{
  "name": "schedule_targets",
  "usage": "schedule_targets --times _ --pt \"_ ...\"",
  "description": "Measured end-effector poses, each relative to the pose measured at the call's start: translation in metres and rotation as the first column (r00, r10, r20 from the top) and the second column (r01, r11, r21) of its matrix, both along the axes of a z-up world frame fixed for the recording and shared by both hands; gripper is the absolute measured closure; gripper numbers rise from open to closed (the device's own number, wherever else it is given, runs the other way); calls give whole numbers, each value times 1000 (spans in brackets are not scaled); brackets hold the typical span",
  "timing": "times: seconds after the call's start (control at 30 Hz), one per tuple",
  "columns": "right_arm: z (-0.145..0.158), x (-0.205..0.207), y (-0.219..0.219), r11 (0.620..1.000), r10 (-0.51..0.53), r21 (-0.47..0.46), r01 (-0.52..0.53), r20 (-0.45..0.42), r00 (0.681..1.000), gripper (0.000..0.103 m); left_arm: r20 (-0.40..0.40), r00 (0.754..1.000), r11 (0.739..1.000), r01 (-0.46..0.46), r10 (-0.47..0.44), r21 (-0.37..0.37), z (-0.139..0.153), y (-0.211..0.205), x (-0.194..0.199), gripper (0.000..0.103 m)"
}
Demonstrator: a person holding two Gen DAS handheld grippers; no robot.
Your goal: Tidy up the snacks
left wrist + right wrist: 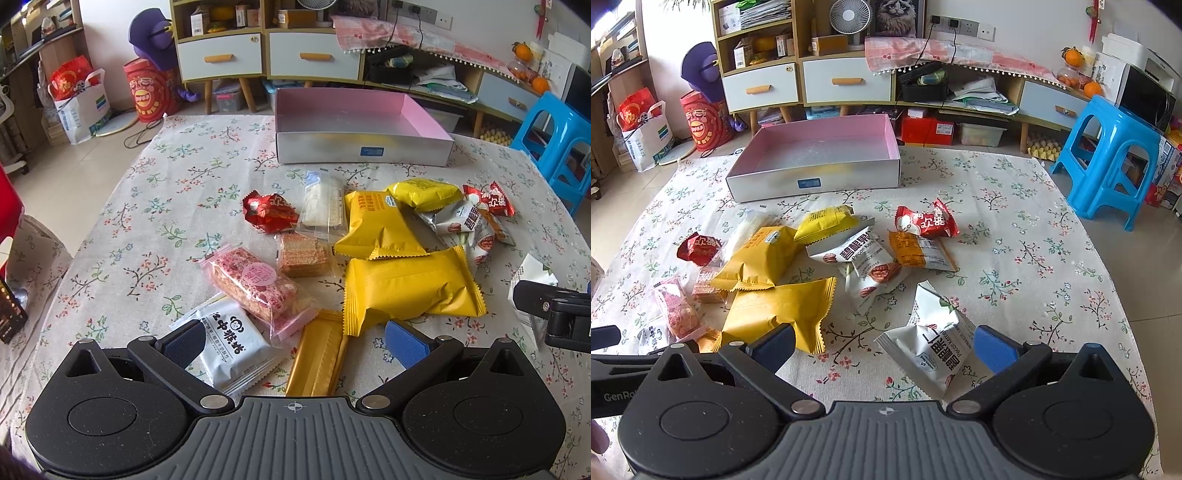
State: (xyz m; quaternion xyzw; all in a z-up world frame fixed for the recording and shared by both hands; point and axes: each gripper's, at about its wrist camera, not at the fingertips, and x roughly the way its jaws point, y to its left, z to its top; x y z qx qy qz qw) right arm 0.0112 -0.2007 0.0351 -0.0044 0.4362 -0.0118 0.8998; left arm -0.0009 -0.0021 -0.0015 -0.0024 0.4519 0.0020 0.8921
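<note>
Two grippers hover low over a table spread with a floral tablecloth point(155, 206), both with fingers spread wide and holding nothing. At the far side of the cloth sits the largest thing, an open silver box with a pink lining point(364, 149), nothing visible inside it. Between the box and the grippers lies a loose scatter of snack packets.

From its own camera, the left gripper point(295, 341) has its dark-padded finger point(184, 341) lying over the corner of a white panda-print packet point(236, 350), though contact cannot be judged; its blue-padded finger point(404, 343) stands just beside the near edge of the big yellow packet point(410, 288). A gold bar wrapper point(319, 356) lies between the two fingers, and a pink rice-crisp packet point(255, 286) sits just beyond.

In the right wrist view, the right gripper point(884, 345) straddles a white pecan packet point(932, 336), which lies nearer the blue-padded finger point(995, 349); the other finger point(774, 345) overlaps the big yellow packet's corner. Farther off lie two more pecan packets point(864, 260), an orange packet point(919, 251) and a red candy packet point(927, 219).
</note>
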Motion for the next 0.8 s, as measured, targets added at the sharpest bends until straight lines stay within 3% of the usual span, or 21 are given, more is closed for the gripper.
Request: schedule_targets --times 0.8 --pt "-1 0 0 1000 0 3 0 -6 1000 9 -1 1000 1000 1 -1 0 0 0 0 0"
